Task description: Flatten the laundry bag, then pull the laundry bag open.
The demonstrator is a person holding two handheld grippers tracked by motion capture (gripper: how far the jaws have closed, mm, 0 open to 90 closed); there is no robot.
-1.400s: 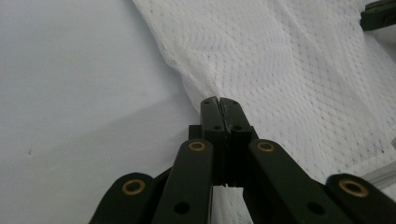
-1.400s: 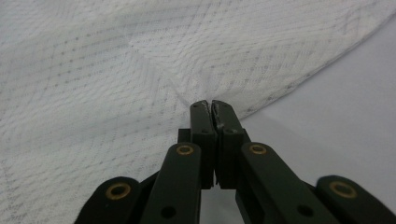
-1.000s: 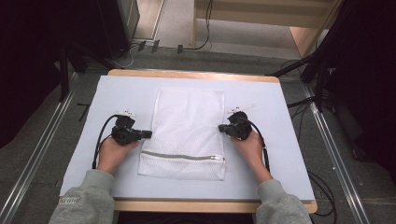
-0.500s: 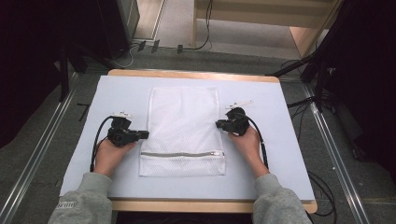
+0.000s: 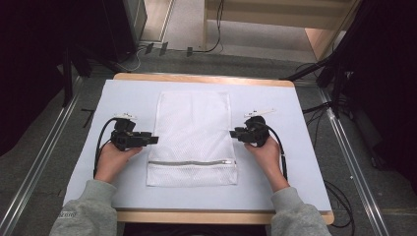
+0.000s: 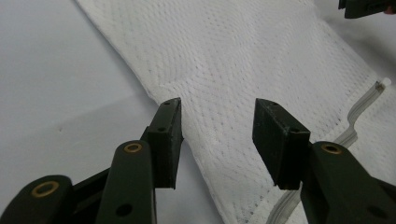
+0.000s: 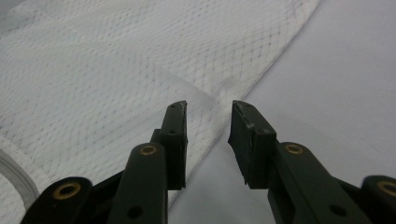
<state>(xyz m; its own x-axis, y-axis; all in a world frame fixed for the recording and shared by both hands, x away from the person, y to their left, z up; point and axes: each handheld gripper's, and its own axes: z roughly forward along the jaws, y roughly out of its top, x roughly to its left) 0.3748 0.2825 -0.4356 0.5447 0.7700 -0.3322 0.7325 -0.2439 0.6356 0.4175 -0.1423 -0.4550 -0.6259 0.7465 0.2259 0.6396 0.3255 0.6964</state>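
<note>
Mesh laundry bag (image 5: 193, 137) lies flat in the middle of the white-covered surface (image 5: 305, 162), long side running away from the person. White, fine net weave, slightly see-through, rectangular. Grey-white zipper (image 5: 191, 162) runs straight across it near the person's end, closed, with its pull at the right end as seen from above. In the left gripper view the bag (image 6: 243, 70) shows a clean hemmed edge and the zipper tape (image 6: 357, 112) curls off to the right. No readable brand, label or writing on the bag; a small mark on the grey left sleeve (image 5: 66, 214) is too small to read.

Left gripper (image 5: 155, 139) sits at the bag's left edge, jaws spread, straddling the hem with nothing pinched (image 6: 217, 135). Right gripper (image 5: 233, 133) sits at the bag's right edge, jaws also apart, one over mesh (image 7: 93, 84), one over bare surface, hem between them, not clamped (image 7: 209, 140). Both hands rest low on the surface, either side of the bag.
</note>
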